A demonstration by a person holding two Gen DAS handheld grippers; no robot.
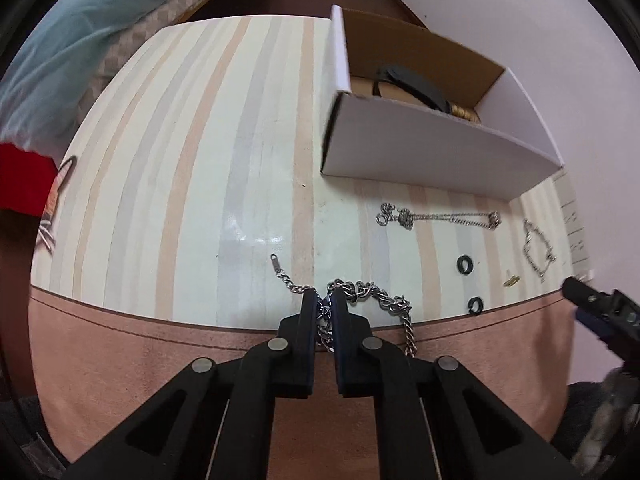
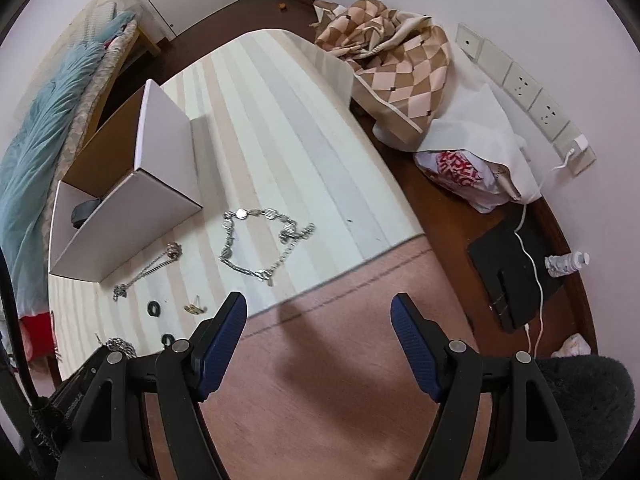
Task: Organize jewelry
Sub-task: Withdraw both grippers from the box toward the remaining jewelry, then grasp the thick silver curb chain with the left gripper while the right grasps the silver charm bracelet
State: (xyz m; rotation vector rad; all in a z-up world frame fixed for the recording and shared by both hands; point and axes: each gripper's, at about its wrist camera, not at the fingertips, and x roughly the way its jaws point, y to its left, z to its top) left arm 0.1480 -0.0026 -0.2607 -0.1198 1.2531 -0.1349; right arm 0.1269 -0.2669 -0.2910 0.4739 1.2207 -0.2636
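Note:
My left gripper (image 1: 323,300) is shut on a silver curb chain (image 1: 380,298) at the table's near edge; the chain's ends trail on the striped mat to both sides. A white cardboard box (image 1: 432,160) stands open behind it, with a dark item (image 1: 412,84) inside. A pendant chain (image 1: 436,218), a thin bracelet (image 1: 538,248), two black rings (image 1: 465,265) and a small gold piece (image 1: 511,280) lie in front of the box. My right gripper (image 2: 318,312) is open and empty above the table's near edge. A large silver link necklace (image 2: 262,244) lies ahead of it.
A striped mat (image 1: 200,180) covers the table. A red object (image 1: 24,184) sits at the left edge. A checked cloth (image 2: 392,64), a white bag (image 2: 476,160), a black pad (image 2: 516,268) and a cable lie right of the mat. A bed is behind.

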